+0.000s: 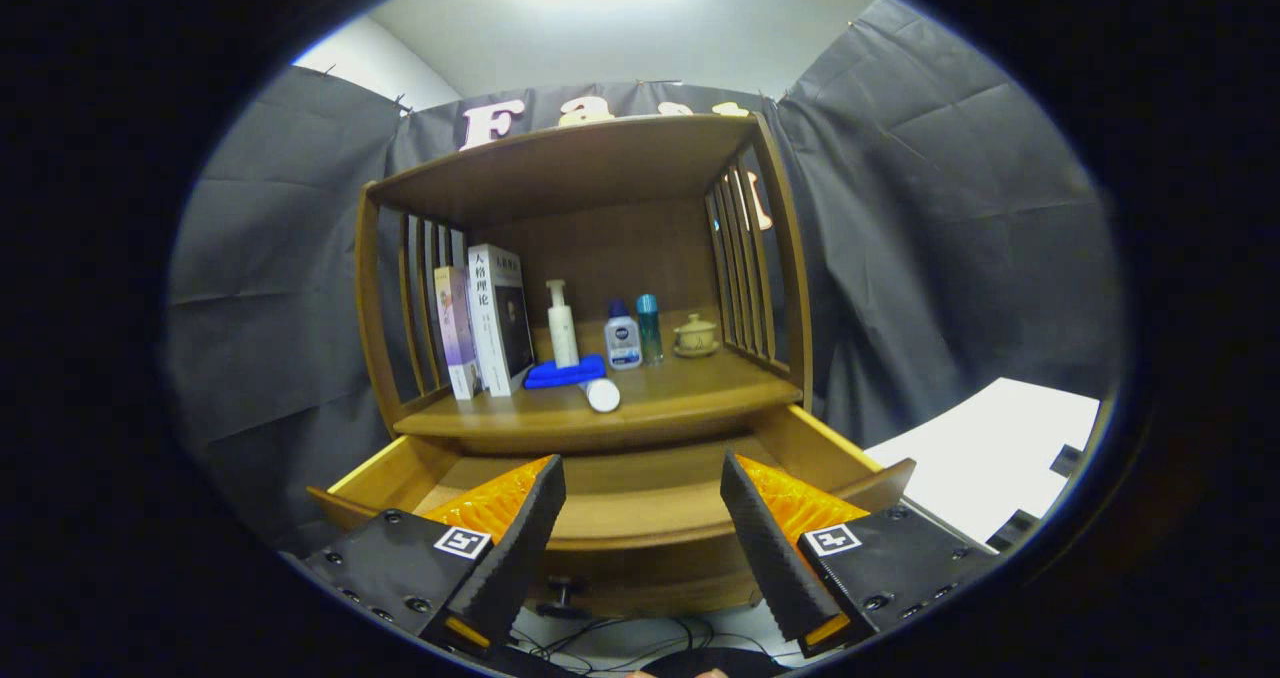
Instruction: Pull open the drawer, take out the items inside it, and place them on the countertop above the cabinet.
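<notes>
A wooden cabinet (pixel 590 173) stands ahead, and its drawer (pixel 640 518) is pulled out toward me. The drawer's inside that I can see between my fingers is bare wood. On the countertop (pixel 690 398) above the drawer lie a blue folded cloth (pixel 565 371) and a white cylinder (pixel 602 395) on its side. My gripper (pixel 640 538) hovers over the drawer's front edge, open, with nothing between its fingers. The drawer's knob (pixel 562 590) shows below the front panel.
On the countertop stand two books (pixel 485 323), a white pump bottle (pixel 561 325), a small clear bottle (pixel 622 338), a teal bottle (pixel 650 328) and a small lidded pot (pixel 695 336). Slatted sides close the shelf left and right. Cables (pixel 620 643) lie on the floor below. A white surface (pixel 990 453) sits at the right.
</notes>
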{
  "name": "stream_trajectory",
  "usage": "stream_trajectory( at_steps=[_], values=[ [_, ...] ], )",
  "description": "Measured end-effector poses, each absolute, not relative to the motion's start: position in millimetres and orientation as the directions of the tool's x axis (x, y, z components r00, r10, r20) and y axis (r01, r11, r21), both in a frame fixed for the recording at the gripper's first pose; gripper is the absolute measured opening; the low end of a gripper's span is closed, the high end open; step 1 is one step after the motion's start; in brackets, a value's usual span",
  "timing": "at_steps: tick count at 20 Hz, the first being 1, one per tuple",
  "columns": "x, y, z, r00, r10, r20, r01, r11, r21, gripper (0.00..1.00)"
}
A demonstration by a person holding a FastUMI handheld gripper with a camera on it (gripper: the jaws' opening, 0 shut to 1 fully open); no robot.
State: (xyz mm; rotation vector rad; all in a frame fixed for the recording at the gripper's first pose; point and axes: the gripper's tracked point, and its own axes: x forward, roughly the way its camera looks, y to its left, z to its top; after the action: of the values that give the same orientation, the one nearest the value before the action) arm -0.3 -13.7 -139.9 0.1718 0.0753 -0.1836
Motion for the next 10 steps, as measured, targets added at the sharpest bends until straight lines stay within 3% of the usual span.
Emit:
stream_trajectory(
  at_steps=[10],
  values=[
    [-14,13,-190,0.982,-0.130,-0.136,0.147,0.981,0.127,0.98]
  ],
)
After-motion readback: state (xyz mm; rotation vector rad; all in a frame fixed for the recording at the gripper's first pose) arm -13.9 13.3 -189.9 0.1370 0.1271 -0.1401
